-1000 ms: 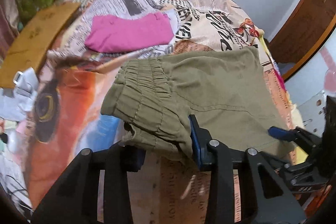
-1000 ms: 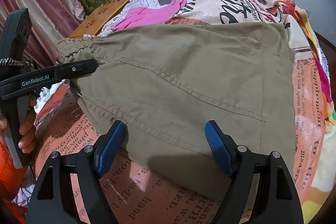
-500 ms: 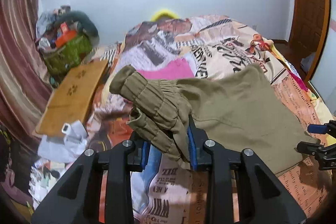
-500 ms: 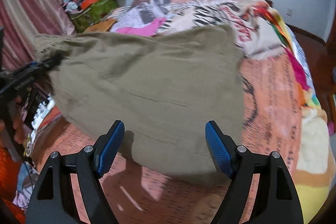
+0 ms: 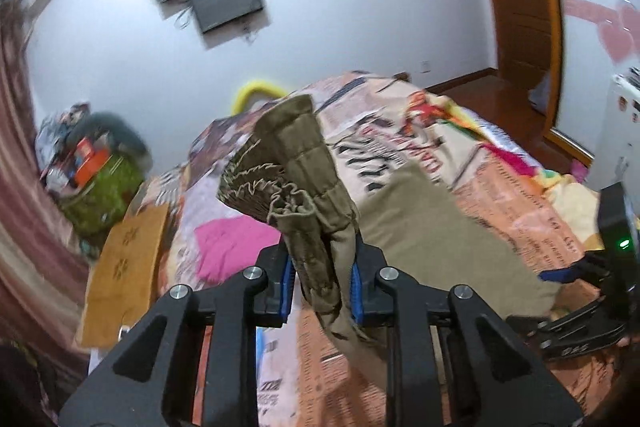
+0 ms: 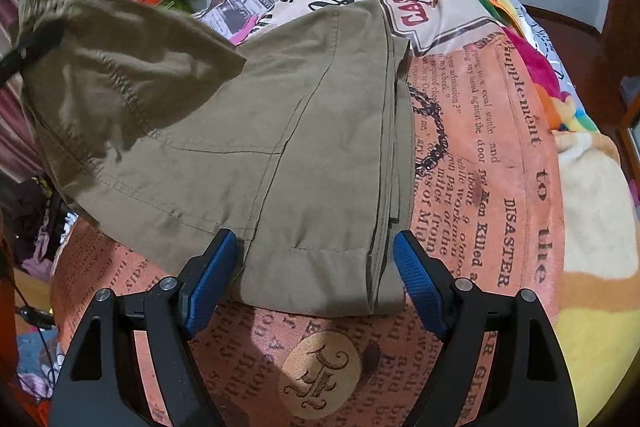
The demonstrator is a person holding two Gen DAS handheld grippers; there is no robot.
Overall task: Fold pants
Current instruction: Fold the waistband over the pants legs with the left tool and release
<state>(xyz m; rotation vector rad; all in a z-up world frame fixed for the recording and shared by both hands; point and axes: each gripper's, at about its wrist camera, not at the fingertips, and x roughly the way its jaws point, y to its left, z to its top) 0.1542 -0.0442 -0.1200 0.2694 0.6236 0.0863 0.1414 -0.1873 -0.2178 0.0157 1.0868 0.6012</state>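
Olive pants (image 5: 308, 195) waistband pinched, left gripper (image 5: 322, 281) closing

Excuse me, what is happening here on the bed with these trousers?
A person is folding olive pants on a bed with two hand-held grippers. The left gripper is closing on the bunched elastic waistband, holding that end up. The right gripper is open, its pads on either side of the hem end, which lies flat.

Olive-khaki pants (image 6: 304, 131) are seen on a bedspread (image 6: 500, 187) printed orange and cream with black newspaper lettering. Blue pads (image 6: 208, 279) are fitted to the black gripper frames. A pink garment (image 5: 236, 247) and a brown board (image 5: 128, 267) lie beyond.
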